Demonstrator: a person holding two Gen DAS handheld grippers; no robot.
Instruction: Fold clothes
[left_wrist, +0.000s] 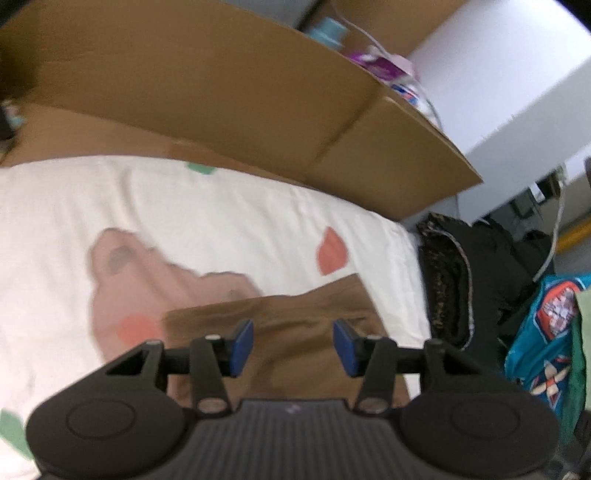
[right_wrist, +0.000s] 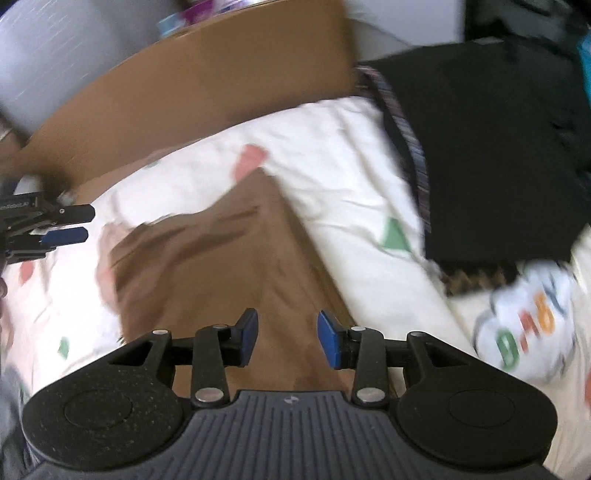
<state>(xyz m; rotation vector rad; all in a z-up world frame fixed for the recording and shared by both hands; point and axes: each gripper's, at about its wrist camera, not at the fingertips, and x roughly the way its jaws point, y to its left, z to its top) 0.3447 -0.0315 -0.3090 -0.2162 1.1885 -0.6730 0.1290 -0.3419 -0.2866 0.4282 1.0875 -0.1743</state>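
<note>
Both jaws half open above brown garment.

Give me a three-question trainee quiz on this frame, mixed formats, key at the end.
1. True or false: the right gripper is clamped on the brown garment.
2. Multiple choice: what lies on the patterned sheet to the right of the brown garment in the right wrist view? A) a folded black garment B) a red towel C) a pair of shoes
3. Fill in: behind the sheet stands a large ____ box.

Key
1. False: its jaws stand apart with nothing between them; the left gripper is open too.
2. A, the folded black garment.
3. cardboard
</note>
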